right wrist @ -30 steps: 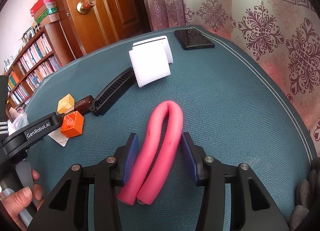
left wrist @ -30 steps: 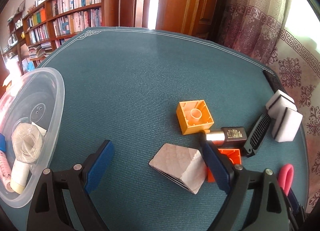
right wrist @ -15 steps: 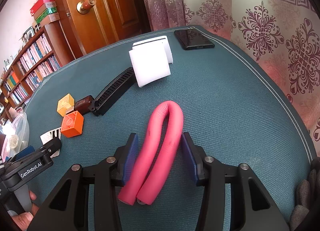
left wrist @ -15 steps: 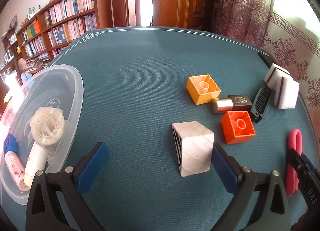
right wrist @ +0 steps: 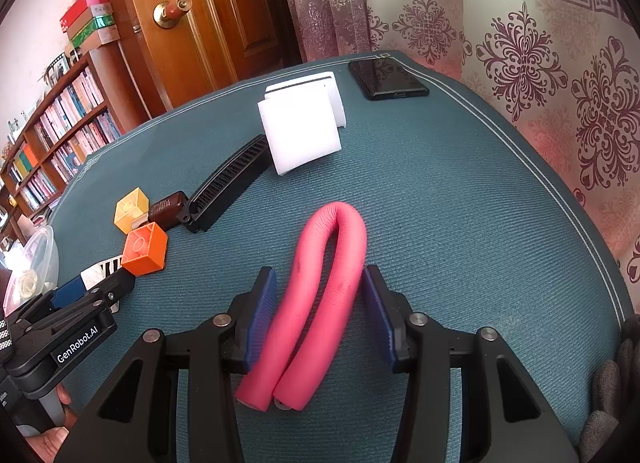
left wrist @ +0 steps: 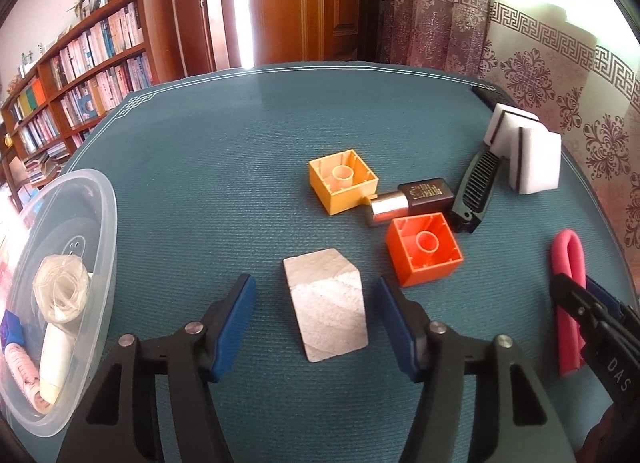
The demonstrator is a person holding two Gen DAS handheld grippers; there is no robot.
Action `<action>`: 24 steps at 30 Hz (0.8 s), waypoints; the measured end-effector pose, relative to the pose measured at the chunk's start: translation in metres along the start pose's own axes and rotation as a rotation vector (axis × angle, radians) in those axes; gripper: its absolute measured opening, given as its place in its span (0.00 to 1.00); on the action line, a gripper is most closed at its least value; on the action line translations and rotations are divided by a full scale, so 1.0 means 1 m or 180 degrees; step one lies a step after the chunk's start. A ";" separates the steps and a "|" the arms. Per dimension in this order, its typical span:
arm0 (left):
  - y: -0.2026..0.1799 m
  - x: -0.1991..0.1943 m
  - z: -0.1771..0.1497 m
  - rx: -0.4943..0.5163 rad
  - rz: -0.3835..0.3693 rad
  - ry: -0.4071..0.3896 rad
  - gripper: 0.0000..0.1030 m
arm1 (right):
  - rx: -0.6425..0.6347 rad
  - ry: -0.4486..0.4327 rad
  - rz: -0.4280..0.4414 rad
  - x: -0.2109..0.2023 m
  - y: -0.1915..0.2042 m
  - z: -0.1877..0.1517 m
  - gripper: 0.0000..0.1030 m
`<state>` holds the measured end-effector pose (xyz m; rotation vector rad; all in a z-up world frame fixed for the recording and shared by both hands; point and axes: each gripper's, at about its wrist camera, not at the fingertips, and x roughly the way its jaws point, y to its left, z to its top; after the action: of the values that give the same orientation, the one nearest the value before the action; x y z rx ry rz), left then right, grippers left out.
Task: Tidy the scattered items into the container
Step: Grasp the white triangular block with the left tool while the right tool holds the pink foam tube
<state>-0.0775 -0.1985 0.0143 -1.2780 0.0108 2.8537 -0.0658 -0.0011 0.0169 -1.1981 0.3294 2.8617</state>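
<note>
the left gripper (left wrist: 312,315) stands wide apart around the grey block (left wrist: 326,305), which sits on the teal table (left wrist: 208,167) squarely between the 2 blue pads, with a clear gap on either side; it grips nothing yet. the block lies straight ahead along the fingers, one corner edge turned toward the camera, so the pads would likely meet slanted faces rather than flat ones, and a small twist of the wrist may be needed before closing. the clear container (left wrist: 60,303), already holding a few items, lies to the left of this gripper, near its left finger, so the left hand looks the nearer one for carrying to it.

the right gripper (right wrist: 320,311) straddles the pink foam roller (right wrist: 320,295), bent into a u with its 2 legs running roughly along the fingers and the bend pointing away. the right pad seems to touch the right leg, the left pad sits just beside the left leg; the jaws are partly open and not squeezing. closing across both legs looks the natural next move.

the orange brick (left wrist: 424,253), yellow brick (left wrist: 342,185), brown bottle (left wrist: 416,199), black comb (left wrist: 476,187) and white sponges (left wrist: 532,151) lie further out, still scattered.
</note>
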 end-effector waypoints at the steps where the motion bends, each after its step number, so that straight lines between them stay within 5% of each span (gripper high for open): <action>1: -0.001 0.000 0.000 0.0008 -0.0024 -0.0005 0.55 | 0.0004 -0.0002 -0.0010 0.000 0.000 0.000 0.46; 5: -0.005 -0.003 -0.001 0.0042 -0.0097 -0.0025 0.37 | 0.0019 -0.0008 -0.0015 0.000 -0.003 0.000 0.43; 24: 0.001 -0.027 -0.022 -0.0036 -0.0144 -0.0122 0.33 | 0.0183 -0.0086 0.0117 -0.005 -0.007 -0.001 0.38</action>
<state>-0.0433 -0.2000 0.0193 -1.2090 -0.0340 2.8435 -0.0607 0.0058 0.0181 -1.1550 0.4344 2.8750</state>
